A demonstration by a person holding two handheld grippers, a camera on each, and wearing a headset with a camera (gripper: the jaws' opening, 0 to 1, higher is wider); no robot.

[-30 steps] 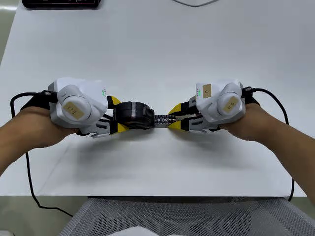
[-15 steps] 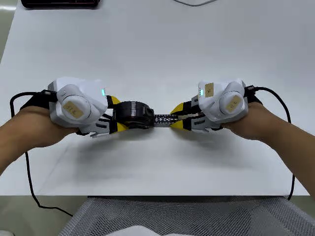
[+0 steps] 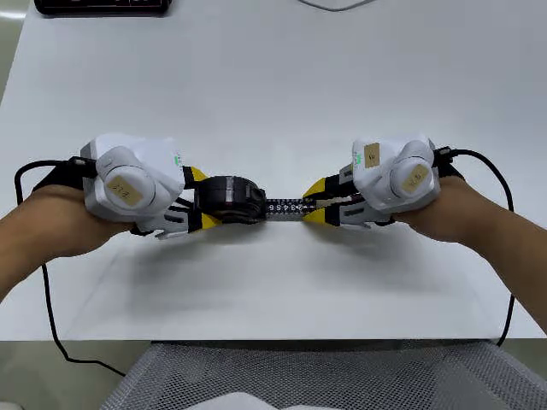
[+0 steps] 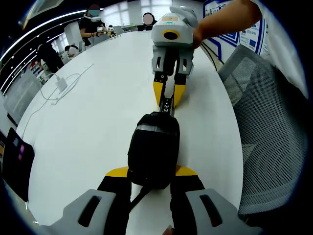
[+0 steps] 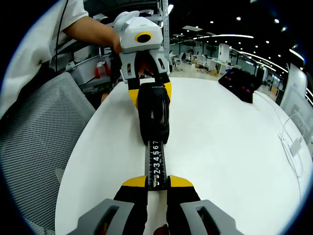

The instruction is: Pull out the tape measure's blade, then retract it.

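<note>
A black tape measure case [image 3: 227, 198] [image 4: 153, 148] [image 5: 154, 112] rests just above the white table. My left gripper [image 3: 198, 205] [image 4: 151, 172] is shut on its rear end. A short length of black blade [image 3: 286, 207] [image 5: 156, 165] with white numbers runs from the case to the right. My right gripper [image 3: 318, 203] [image 5: 157, 183] is shut on the blade's tip. The right gripper [image 4: 168, 93] faces the left gripper view from the far side of the case, and the left gripper [image 5: 146, 90] faces the right gripper view the same way.
The white table [image 3: 273, 94] stretches wide around both grippers. A dark device [image 3: 101, 5] lies at its far left edge, and a white cable [image 4: 58, 88] lies further off. A grey mesh chair [image 3: 299, 376] stands at the near edge. Black cables [image 3: 47, 299] trail from both grippers.
My right gripper has moved to the right with the blade's tip, so more blade shows between it and the case. The left gripper and the case stayed put.
</note>
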